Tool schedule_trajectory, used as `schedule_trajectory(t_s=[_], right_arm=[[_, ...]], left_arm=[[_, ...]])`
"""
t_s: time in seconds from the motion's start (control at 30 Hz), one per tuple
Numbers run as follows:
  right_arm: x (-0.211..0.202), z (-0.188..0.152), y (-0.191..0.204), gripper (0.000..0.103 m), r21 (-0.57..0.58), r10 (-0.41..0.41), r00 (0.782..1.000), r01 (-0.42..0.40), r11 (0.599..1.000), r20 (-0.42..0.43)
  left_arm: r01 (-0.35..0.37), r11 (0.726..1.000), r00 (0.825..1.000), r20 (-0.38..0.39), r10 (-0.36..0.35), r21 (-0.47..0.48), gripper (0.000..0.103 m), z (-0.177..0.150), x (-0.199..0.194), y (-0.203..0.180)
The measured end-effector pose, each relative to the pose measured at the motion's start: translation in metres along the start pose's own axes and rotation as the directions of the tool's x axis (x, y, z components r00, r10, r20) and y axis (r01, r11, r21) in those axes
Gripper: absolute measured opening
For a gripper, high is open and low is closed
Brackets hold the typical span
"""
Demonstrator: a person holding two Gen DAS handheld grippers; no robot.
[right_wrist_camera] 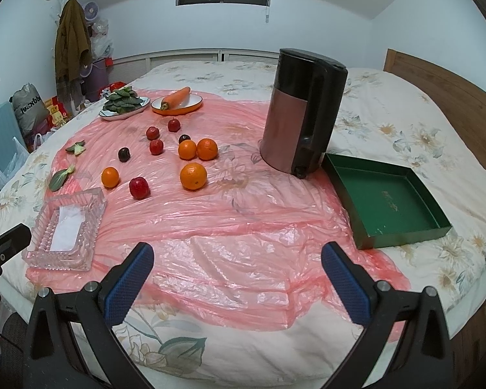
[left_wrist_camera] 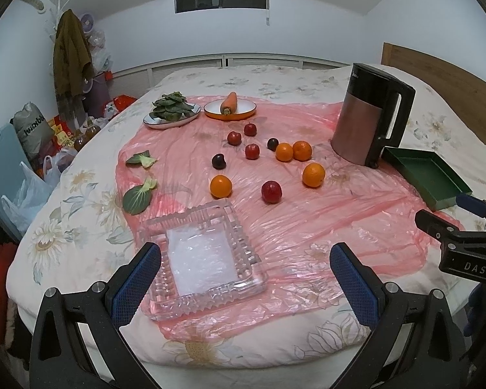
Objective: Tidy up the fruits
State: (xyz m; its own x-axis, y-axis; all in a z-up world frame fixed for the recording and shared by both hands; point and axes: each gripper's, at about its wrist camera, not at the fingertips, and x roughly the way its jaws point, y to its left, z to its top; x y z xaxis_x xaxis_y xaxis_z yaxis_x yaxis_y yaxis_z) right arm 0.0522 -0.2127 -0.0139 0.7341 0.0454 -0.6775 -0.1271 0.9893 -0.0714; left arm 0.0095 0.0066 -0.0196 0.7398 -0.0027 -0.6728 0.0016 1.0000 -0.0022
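Observation:
Several oranges, such as one (left_wrist_camera: pixel 221 186) near the glass tray and one (right_wrist_camera: pixel 193 175) in the middle, lie on a pink plastic sheet (right_wrist_camera: pixel 236 227) with several red and dark plums, such as a red one (left_wrist_camera: pixel 271 191) and a dark one (right_wrist_camera: pixel 123 154). A clear glass tray (left_wrist_camera: pixel 207 261) sits at the front left; it also shows in the right wrist view (right_wrist_camera: pixel 64 233). A green box (right_wrist_camera: pixel 385 201) lies at the right. My left gripper (left_wrist_camera: pixel 246 278) is open and empty over the glass tray's near side. My right gripper (right_wrist_camera: pixel 238 278) is open and empty over the sheet's front.
A dark kettle (right_wrist_camera: pixel 304 110) stands beside the green box. At the back are a plate of leafy greens (left_wrist_camera: pixel 173 110) and an orange plate with a carrot (left_wrist_camera: pixel 230 105). Two loose green leaves (left_wrist_camera: pixel 139 191) lie left. The bed edge (right_wrist_camera: pixel 210 356) is near me.

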Motion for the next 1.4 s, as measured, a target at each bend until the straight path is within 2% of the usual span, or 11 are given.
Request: schedule_trajectory(t_s=[0.93, 1.13, 1.4], right_arm=[[0.022, 0.011, 0.000, 0.103, -0.006, 0.037, 0.999, -0.037, 0.999, -0.015], [0.026, 0.010, -0.002, 0.103, 0.000, 0.044, 0.999, -0.044, 0.999, -0.012], [0.043, 0.020, -0.005, 0.103, 0.002, 0.088, 0.996, -0.088, 0.996, 0.006]], left_arm=[[-0.014, 1.000, 1.000, -0.016, 0.014, 0.009, 0.102, 0.012, 0.022, -0.002], [0.019, 0.999, 0.999, -0.049, -0.017, 0.032, 0.102, 0.013, 0.029, 0.000], [0.006, 1.000, 0.994, -0.112, -0.003, 0.026, 0.102, 0.020, 0.046, 0.019]])
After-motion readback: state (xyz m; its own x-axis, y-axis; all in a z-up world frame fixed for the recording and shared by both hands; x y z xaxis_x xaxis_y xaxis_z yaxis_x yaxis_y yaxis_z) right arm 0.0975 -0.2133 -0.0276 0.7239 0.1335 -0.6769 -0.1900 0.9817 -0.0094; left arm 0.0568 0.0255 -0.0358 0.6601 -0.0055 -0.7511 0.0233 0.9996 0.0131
